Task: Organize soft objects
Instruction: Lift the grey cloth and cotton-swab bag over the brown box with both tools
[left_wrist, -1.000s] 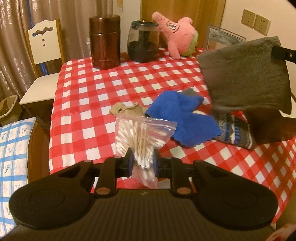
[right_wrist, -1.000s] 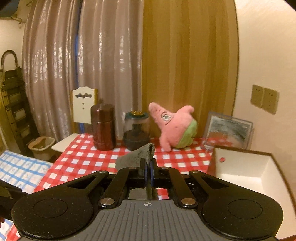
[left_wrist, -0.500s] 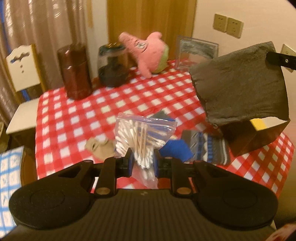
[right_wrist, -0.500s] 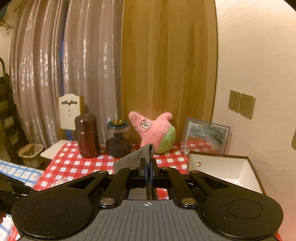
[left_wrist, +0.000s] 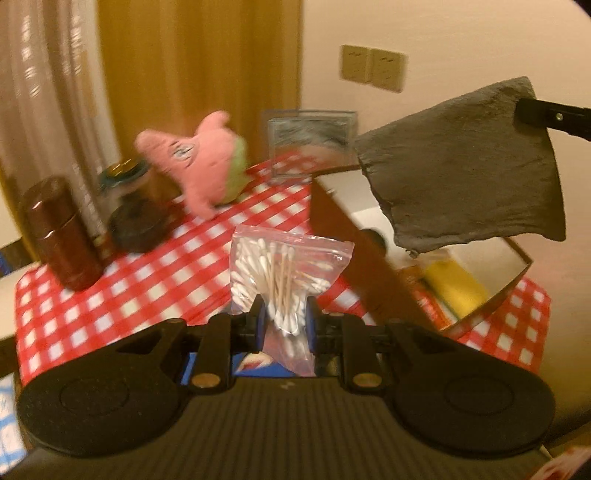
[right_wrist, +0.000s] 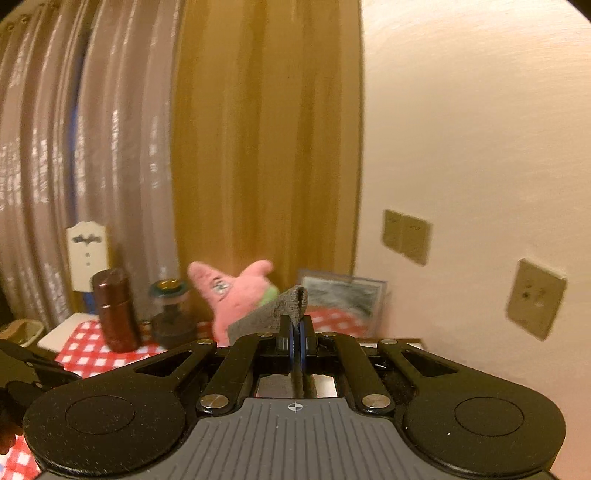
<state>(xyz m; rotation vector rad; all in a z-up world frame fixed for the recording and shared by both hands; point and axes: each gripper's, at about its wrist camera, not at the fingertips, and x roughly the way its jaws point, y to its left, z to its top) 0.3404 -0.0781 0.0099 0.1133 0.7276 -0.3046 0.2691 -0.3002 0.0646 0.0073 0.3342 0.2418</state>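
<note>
- Nearest thing first: the left gripper is clenched on a clear zip bag of cotton swabs, pinching it low down so most of the bag stands up above the jaws, held off the table.
- The right gripper is clamped tight on one top corner of a grey cloth. From the left wrist view the cloth hangs in the air on the right, over the open box.
- That box sits on the right side of the red-checked tablecloth. It has white inner walls and already holds something yellow, plus other stuff I can't make out.
- Further back on the left: a brown canister and a dark glass jar, with a pink starfish plush and a framed picture leaning against the wall behind.
- My guess is both items are headed for the box, cloth first.
- What could go wrong: the cloth is only held by a corner, so it may drape over the near brown wall and end up half outside if it's let go too early.
- The bag is slick plastic gripped at the thin end, so it could slide out or tip sideways on a quick swing.
- Both grippers converging on one box could bump each other or shove the box along the cloth.
</note>
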